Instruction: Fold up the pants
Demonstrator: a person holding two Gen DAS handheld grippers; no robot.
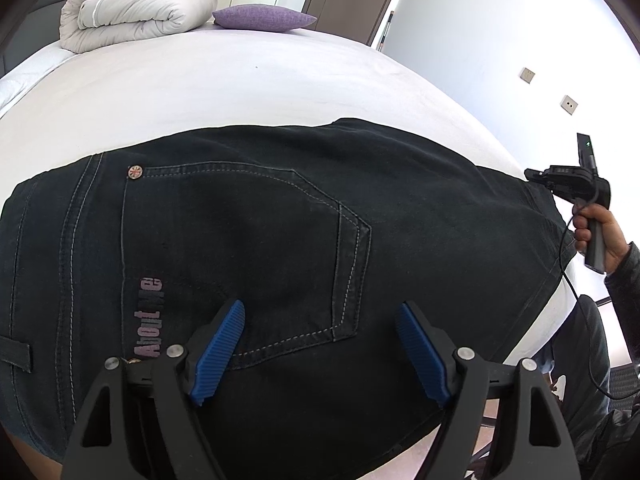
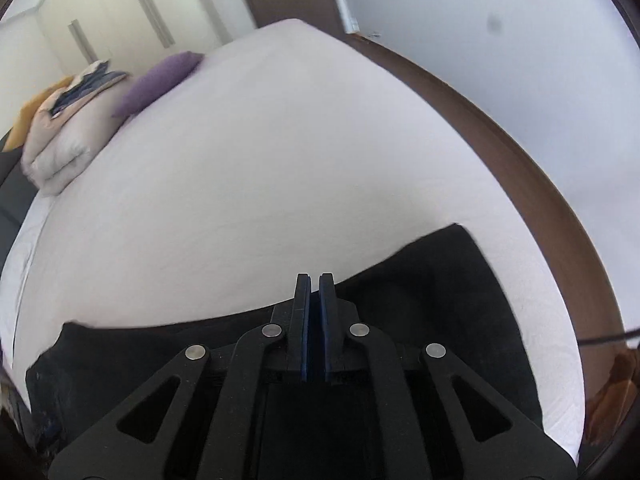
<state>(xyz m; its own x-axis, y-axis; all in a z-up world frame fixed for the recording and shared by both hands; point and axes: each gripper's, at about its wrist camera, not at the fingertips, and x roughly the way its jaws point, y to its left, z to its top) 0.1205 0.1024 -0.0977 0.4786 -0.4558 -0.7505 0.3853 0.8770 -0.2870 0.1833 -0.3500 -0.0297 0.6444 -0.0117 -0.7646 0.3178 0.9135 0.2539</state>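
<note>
While one pants (image 1: 280, 240) lies flat, left gripper (image 1: 320, 320) gapes, right gripper (image 2: 314, 280) pressed together.

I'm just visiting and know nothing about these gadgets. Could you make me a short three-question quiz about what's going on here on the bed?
1. True or false: the left gripper has its jaws spread wide above the black pants.
2. Which colour is the small pillow at the far end of the bed? A green, B purple, C red.
3. Fill in: the right gripper's jaws are ____.

Key: 1 true; 2 B; 3 shut, and whether cloth is pinched between them cannot be seen.
</note>
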